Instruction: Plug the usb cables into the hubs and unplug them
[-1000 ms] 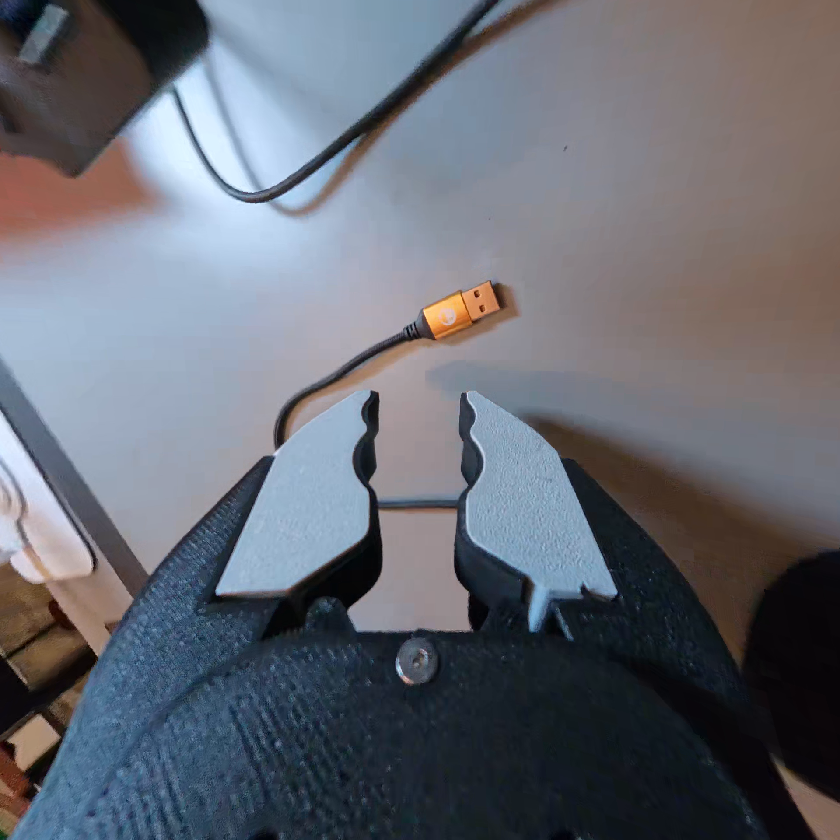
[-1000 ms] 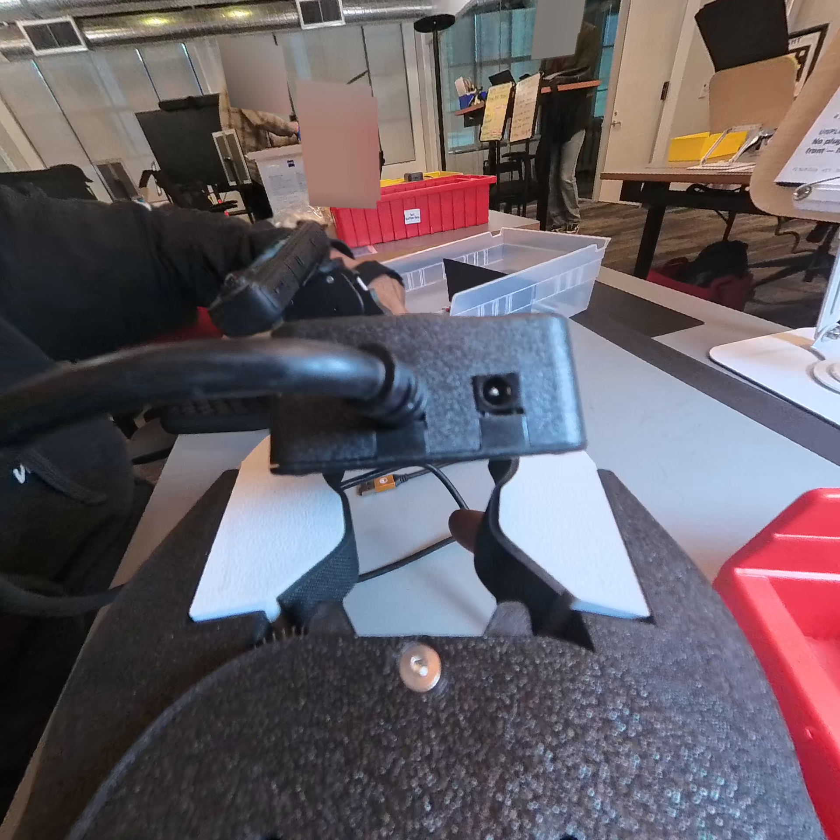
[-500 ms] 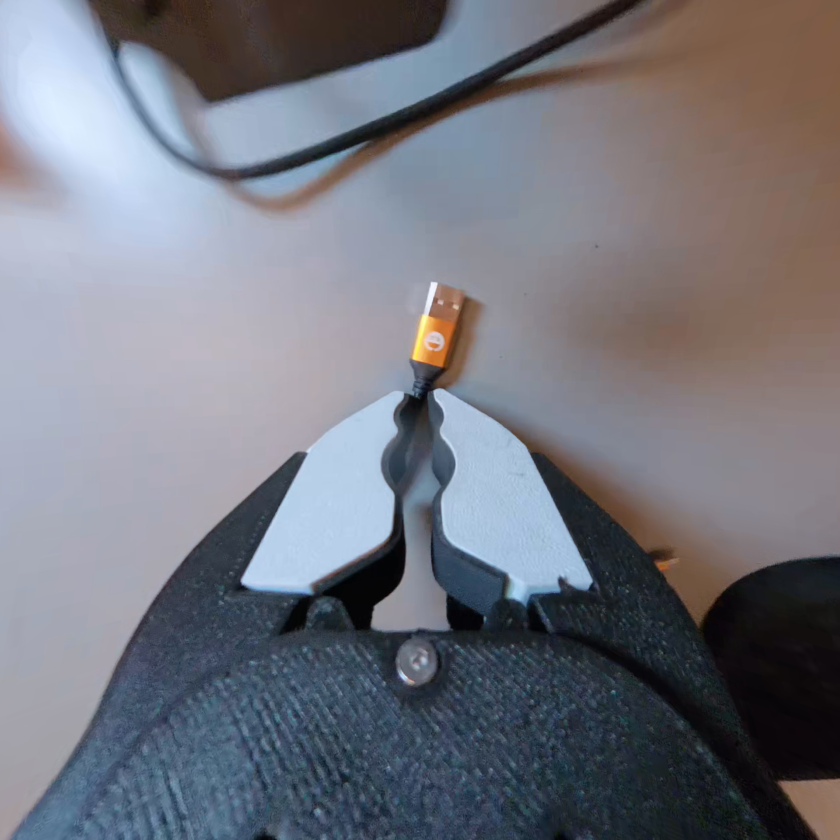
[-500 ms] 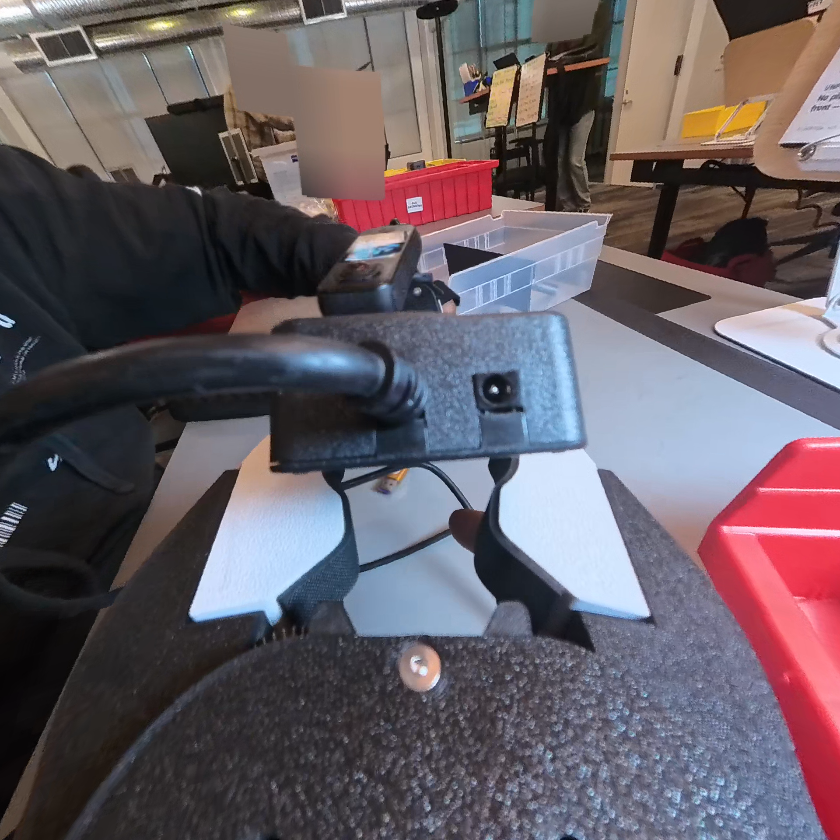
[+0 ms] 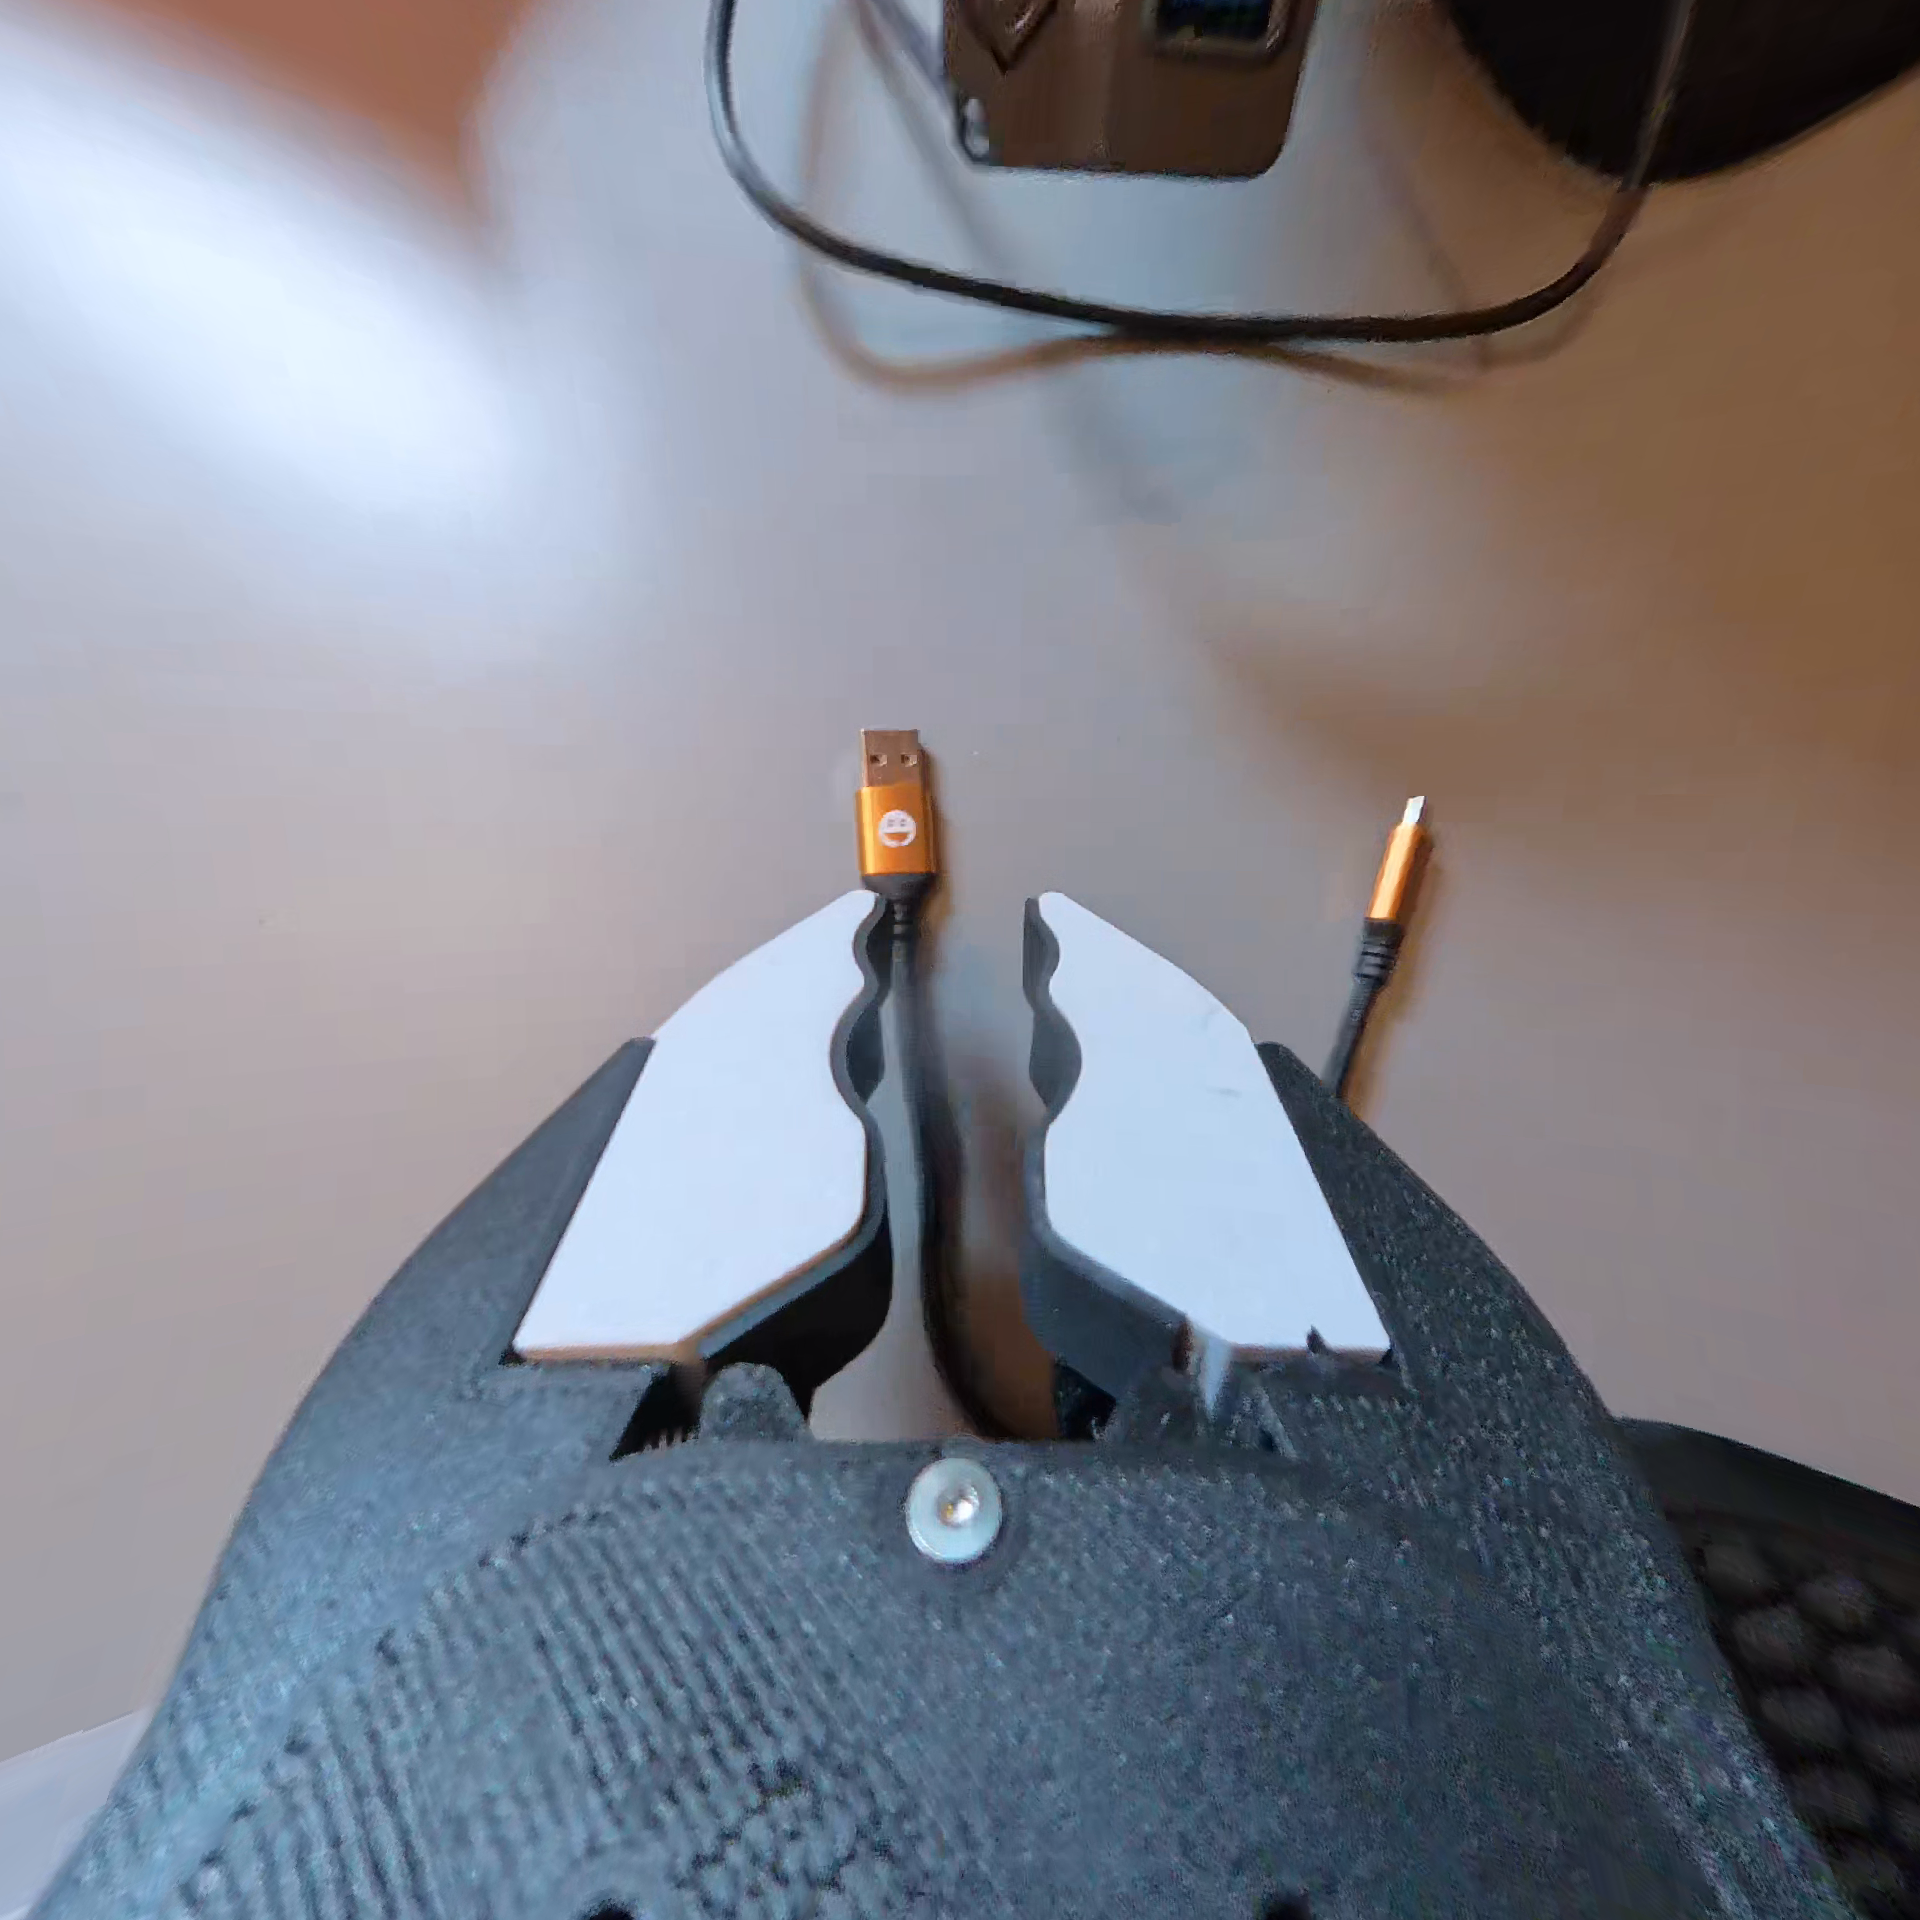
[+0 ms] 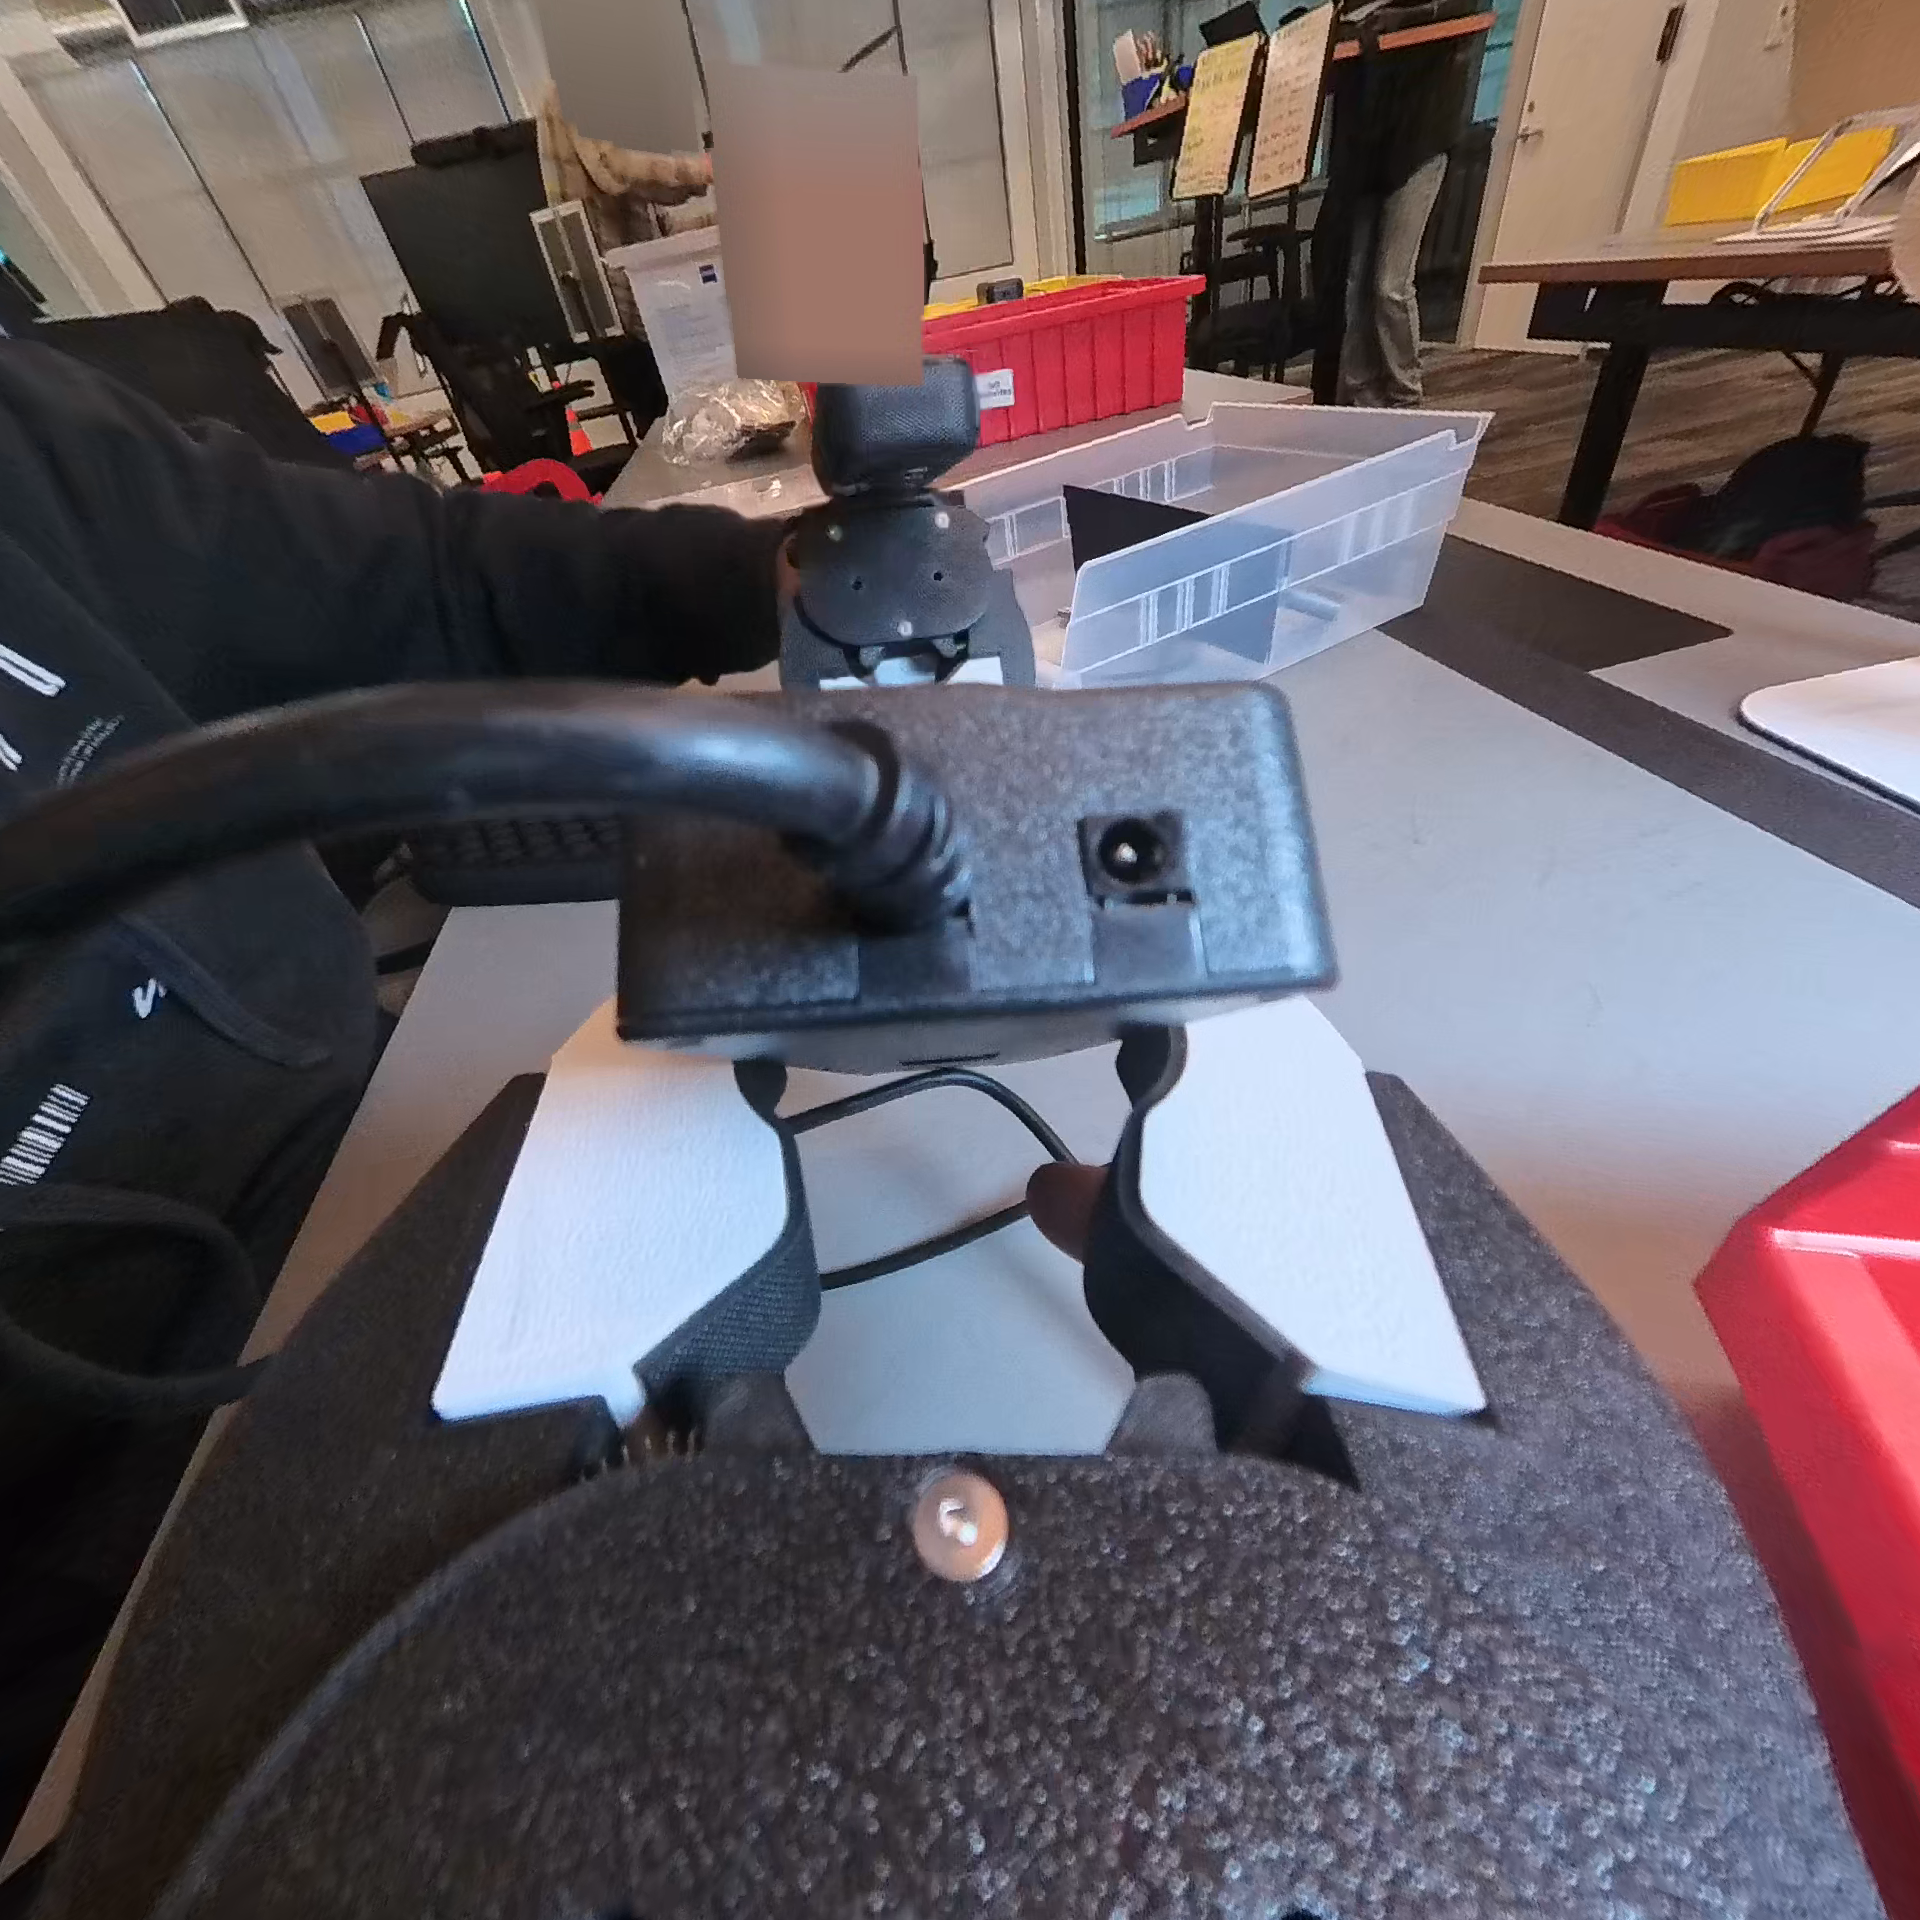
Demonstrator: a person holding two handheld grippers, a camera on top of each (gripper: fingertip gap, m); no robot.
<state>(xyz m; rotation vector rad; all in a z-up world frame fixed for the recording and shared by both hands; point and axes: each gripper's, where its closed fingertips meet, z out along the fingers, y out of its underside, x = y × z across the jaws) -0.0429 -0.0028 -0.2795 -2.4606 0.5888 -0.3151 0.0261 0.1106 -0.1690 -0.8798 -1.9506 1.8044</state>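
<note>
Right now the left gripper [image 5: 956,904] sits low in the left wrist view with its jaws a little apart, and the black cable [image 5: 902,1039] of the orange USB-A plug [image 5: 896,821] runs up the gap against the left finger [image 5: 748,1122]; the right finger stands clear of it, so nothing is clamped. The plug lies just past the fingertips on the grey table [image 5: 416,727], its long axis pointing straight up the frame, metal tip foremost. Dead ahead, at the top edge, is the dark hub [image 5: 1122,94] with its port side facing the plug, though blur hides the ports' detail. So the coming move probably turns on this line: plug, fingers and hub are nearly in one axis, the hub slightly right of it.

A second, smaller orange plug [image 5: 1397,873] lies right of the fingers, and a thin cable loop [image 5: 1143,312] crosses the bare tabletop between plug and hub.

In the right wrist view the right gripper [image 6: 956,1049] is clamped on the hub [image 6: 966,862], held raised above the table near a red bin [image 6: 1829,1351] at lower right.
</note>
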